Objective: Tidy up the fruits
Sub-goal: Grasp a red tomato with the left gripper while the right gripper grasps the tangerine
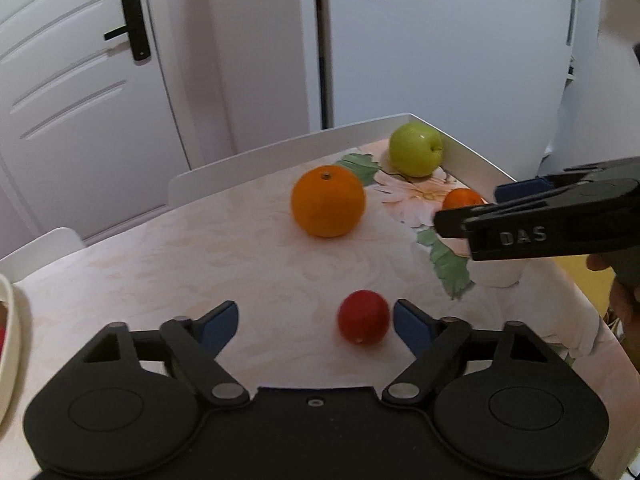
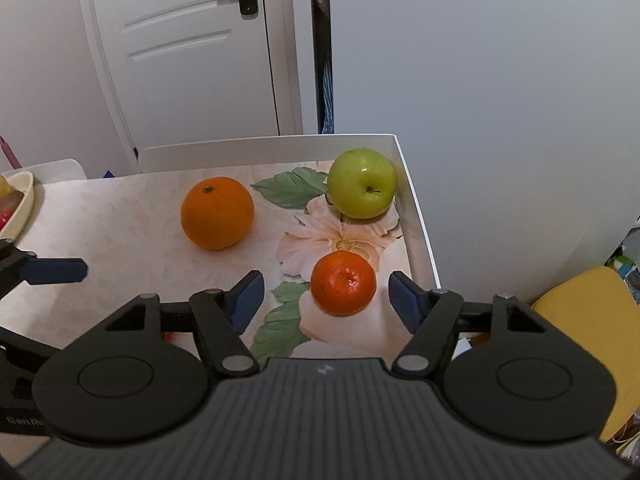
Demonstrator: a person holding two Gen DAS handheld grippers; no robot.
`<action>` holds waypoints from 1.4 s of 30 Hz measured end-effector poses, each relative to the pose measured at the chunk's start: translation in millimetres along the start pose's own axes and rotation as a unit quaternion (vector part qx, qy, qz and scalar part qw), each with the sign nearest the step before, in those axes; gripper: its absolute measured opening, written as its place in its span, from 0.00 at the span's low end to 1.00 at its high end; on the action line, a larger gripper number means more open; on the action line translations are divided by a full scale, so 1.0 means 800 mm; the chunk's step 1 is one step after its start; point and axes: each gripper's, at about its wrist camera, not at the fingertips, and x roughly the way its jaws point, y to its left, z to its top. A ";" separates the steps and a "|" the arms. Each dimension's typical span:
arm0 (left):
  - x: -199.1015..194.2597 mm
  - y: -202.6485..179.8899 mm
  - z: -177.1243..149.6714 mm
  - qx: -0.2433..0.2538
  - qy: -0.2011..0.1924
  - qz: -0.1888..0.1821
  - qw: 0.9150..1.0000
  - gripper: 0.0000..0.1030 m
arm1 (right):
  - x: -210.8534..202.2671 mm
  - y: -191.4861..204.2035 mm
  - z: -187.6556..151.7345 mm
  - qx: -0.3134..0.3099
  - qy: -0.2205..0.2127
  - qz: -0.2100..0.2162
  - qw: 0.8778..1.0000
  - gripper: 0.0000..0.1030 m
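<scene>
My left gripper (image 1: 316, 320) is open, and a small red fruit (image 1: 363, 322) lies on the table between its blue pads, close to the right pad. My right gripper (image 2: 326, 294) is open around a small tangerine (image 2: 343, 282), with gaps on both sides. It also shows in the left wrist view (image 1: 466, 212), with the tangerine (image 1: 461, 199) partly hidden behind it. A large orange (image 1: 328, 201) (image 2: 217, 212) sits mid-table. A green apple (image 1: 416, 149) (image 2: 362, 189) rests in the far right corner.
The table (image 2: 132, 248) has a floral cloth and a raised white rim (image 2: 416, 216). A cream bowl (image 2: 18, 204) (image 1: 12, 336) with fruit stands at the left edge. A white cup (image 1: 496, 272) stands under my right gripper. A yellow chair (image 2: 584, 320) is to the right. A white door is behind.
</scene>
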 end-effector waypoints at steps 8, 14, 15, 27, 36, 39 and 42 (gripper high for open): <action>0.011 -0.014 -0.001 0.010 0.007 -0.008 1.000 0.56 | 0.009 0.000 -0.007 -0.012 0.007 -0.003 1.000 0.75; 0.015 -0.022 -0.002 0.020 0.011 -0.014 1.000 0.42 | 0.013 -0.002 -0.009 -0.013 0.007 -0.003 1.000 0.72; 0.015 -0.023 -0.002 0.020 0.011 -0.015 1.000 0.38 | 0.014 -0.002 -0.008 -0.016 0.006 -0.003 1.000 0.71; 0.013 -0.026 -0.005 0.023 0.008 -0.005 1.000 0.33 | 0.020 -0.004 -0.005 -0.023 0.003 -0.006 1.000 0.59; 0.002 -0.019 -0.006 0.005 0.001 0.011 1.000 0.33 | 0.017 -0.002 0.002 -0.033 0.003 0.001 0.999 0.53; -0.005 -0.015 -0.006 -0.001 -0.003 0.017 1.000 0.33 | 0.013 0.003 0.007 -0.038 0.000 0.013 0.999 0.53; -0.014 -0.013 -0.006 -0.006 -0.006 0.022 1.000 0.33 | 0.008 0.009 0.012 -0.040 -0.004 0.024 0.999 0.53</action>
